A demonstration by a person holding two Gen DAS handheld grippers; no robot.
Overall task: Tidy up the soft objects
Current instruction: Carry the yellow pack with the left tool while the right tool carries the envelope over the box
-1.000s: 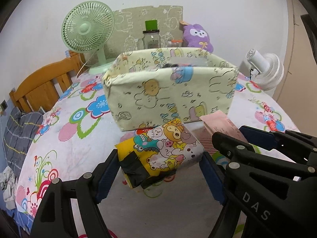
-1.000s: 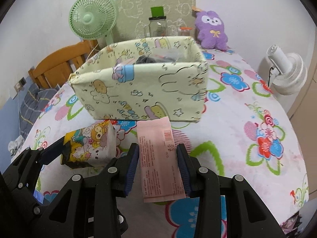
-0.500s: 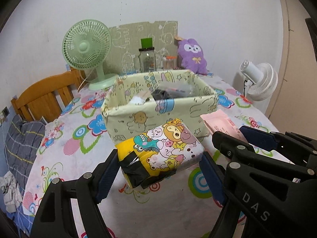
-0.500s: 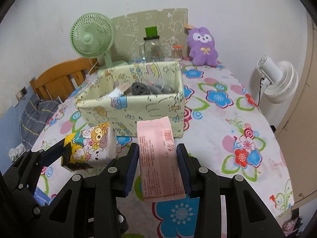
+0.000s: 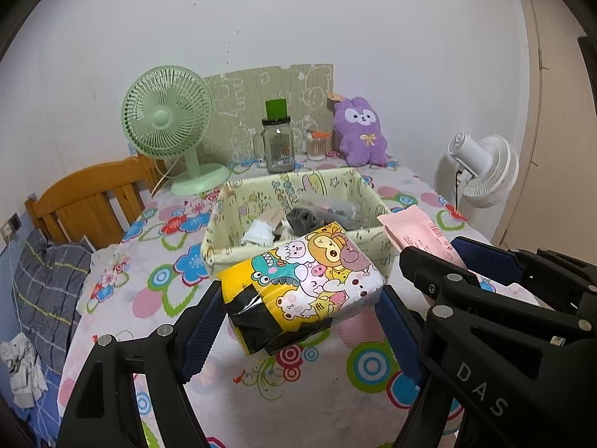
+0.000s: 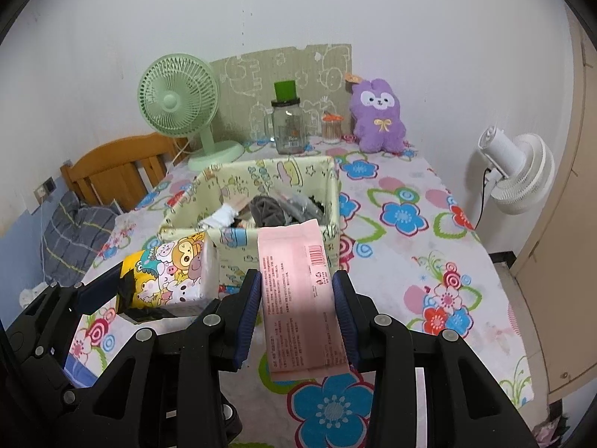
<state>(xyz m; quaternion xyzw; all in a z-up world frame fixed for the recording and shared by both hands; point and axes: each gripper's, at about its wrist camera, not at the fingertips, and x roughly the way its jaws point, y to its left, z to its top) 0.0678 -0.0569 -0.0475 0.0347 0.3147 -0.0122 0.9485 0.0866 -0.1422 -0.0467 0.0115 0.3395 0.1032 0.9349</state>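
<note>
In my left gripper (image 5: pixel 298 310) I hold a soft tissue pack printed with cartoon animals on yellow and white (image 5: pixel 302 280), its blue-padded fingers (image 5: pixel 199 326) closed against the pack's two ends. The pack hangs clear of the flower-patterned tablecloth (image 5: pixel 156 291), just in front of the near wall of the pale yellow fabric storage box with cartoon prints (image 5: pixel 224 250).

My right gripper (image 6: pixel 296 308) clamps a flat pink packet with a barcode and small print (image 6: pixel 298 287) between its blue pads, one pad on each long edge. The packet points away from me, its far end reaching up to the box's near rim (image 6: pixel 238 237). In the left wrist view the same pink packet (image 5: pixel 418 233) shows at the right, just beside the box's near right corner.

Inside the box lie a crumpled white cloth (image 6: pixel 220 218) and some grey and dark soft items (image 6: pixel 268 209), loosely piled.

At the far side of the table stand a mint-green desk fan (image 5: pixel 168 127), a glass jar mug with a green lid (image 5: pixel 278 145), a small container of cotton swabs (image 5: pixel 317 145) and a purple plush rabbit (image 5: pixel 360 130), in front of a pale green patterned board (image 5: pixel 238 112). A white fan (image 5: pixel 485 168) stands off the right edge, and a wooden chair back (image 5: pixel 93 201) shows at the left.
</note>
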